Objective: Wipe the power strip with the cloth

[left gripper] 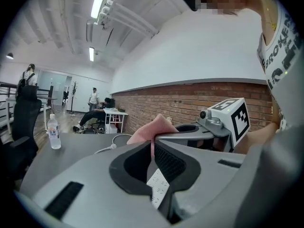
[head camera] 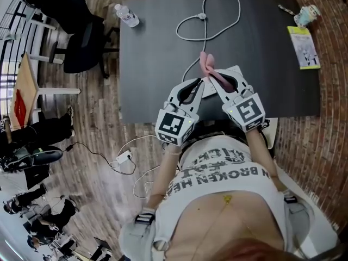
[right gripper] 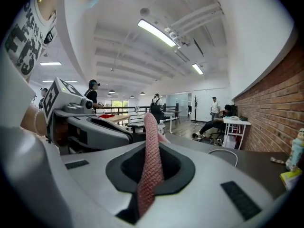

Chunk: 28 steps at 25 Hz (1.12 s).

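1. the power strip (left gripper: 159,188) is mostly covered by the two grippers at the near edge of the desk (head camera: 157,64). only a white slotted patch of it is seen, in the left gripper view, through the gap beneath the left fingers.
2. the pink cloth (head camera: 206,64) is held over that spot between the two grippers. a fold of it is pushed out past their tips toward the middle of the desk.
3. the left gripper (head camera: 199,82) is seen with its fingers closed on the cloth. the fabric is pinched at the very tips and is bunched up just beyond them.
4. the right gripper (head camera: 214,77) is closed on the cloth as well. in the right gripper view a knitted pink strip is clamped upright between its fingers along most of their length.
5. the two grippers are held side by side and angled toward each other, with their tips nearly touching and their marker cubes turned toward the person.
6. a white cable (head camera: 207,16) is laid in a loop on the far half of the desk and is led back toward the grippers, where it is lost from sight under the left one.
7. a water bottle (head camera: 126,15) is stood upright near the far left corner of the desk. a yellow-green leaflet (head camera: 303,47) and a small figurine (head camera: 306,14) are placed at the far right, all well apart from the grippers.
8. a black office chair (head camera: 81,37) is parked beside the desk on the wooden floor (head camera: 98,124), and a brick wall (left gripper: 190,99) is seen along the other side.
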### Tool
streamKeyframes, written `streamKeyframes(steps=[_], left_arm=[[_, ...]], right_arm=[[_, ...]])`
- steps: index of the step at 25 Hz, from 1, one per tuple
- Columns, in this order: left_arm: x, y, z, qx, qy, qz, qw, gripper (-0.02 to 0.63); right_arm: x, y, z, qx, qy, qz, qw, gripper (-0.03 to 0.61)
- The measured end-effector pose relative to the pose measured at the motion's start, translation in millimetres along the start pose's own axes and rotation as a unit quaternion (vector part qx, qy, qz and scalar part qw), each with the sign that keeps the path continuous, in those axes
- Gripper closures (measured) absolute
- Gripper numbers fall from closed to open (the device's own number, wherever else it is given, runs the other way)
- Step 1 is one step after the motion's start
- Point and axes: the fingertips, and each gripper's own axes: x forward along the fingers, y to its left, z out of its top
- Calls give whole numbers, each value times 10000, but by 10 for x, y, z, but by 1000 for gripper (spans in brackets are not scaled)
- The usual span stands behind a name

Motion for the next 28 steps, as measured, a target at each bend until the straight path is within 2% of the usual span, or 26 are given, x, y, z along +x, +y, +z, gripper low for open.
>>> streamKeyframes(steps=[8,12,20,24,28], left_arm=[[80,243,-602,-366,636,-152,9972,601],[138,352,-1009,-410,1192,-330,9915,550],[196,485,-1786,-643,2195,-761,9705,484],[258,472,-2167,-430,2745,-923,9562,424],[316,440,-2411,-152,3217,-983,9416,381]], right_arm=[[193,-42,-304,101,316,-136,9994,561],[340,-47,-491,173,536,-173,9983,561],[643,8,-912,366,1072,-300,9931,561],[711,10,-1119,515,1282,-347,9898,561],[765,10,-1221,473,1466,-203,9879,561]])
